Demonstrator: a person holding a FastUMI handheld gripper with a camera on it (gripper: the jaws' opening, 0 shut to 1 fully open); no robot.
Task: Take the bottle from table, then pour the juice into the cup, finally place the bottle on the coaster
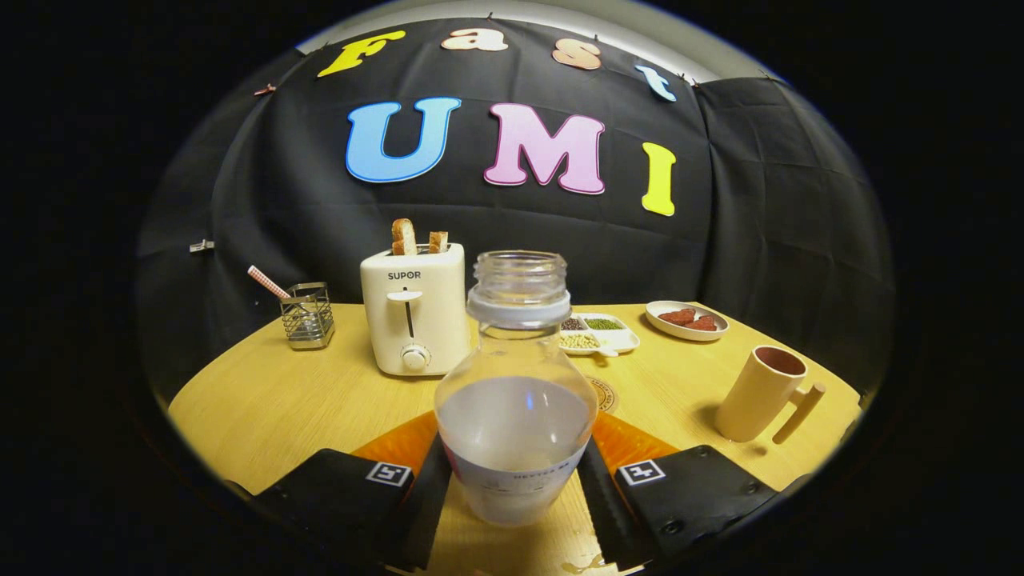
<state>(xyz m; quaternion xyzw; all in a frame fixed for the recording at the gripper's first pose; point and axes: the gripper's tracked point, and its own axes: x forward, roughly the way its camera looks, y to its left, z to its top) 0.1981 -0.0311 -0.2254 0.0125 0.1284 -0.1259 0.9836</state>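
A clear glass bottle (516, 400) without a cap stands upright between my fingers, its lower half holding pale cloudy juice. My gripper (514, 468) is shut on the bottle's wide lower body, with one finger (428, 488) pressing its left side and the other on its right. Just behind the bottle on the right, a round coaster (602, 394) lies on the wooden table (264, 400), partly hidden by the glass. The beige cup (760, 394) with a straight wooden handle stands ahead to the right, open mouth up and leaning slightly in the fisheye view.
A cream toaster (414, 312) with two bread slices stands beyond the bottle on the left. A wire holder (308, 314) with a striped straw sits further left. A sectioned dish of grains (600, 332) and a small plate of red pieces (686, 319) lie at the back right.
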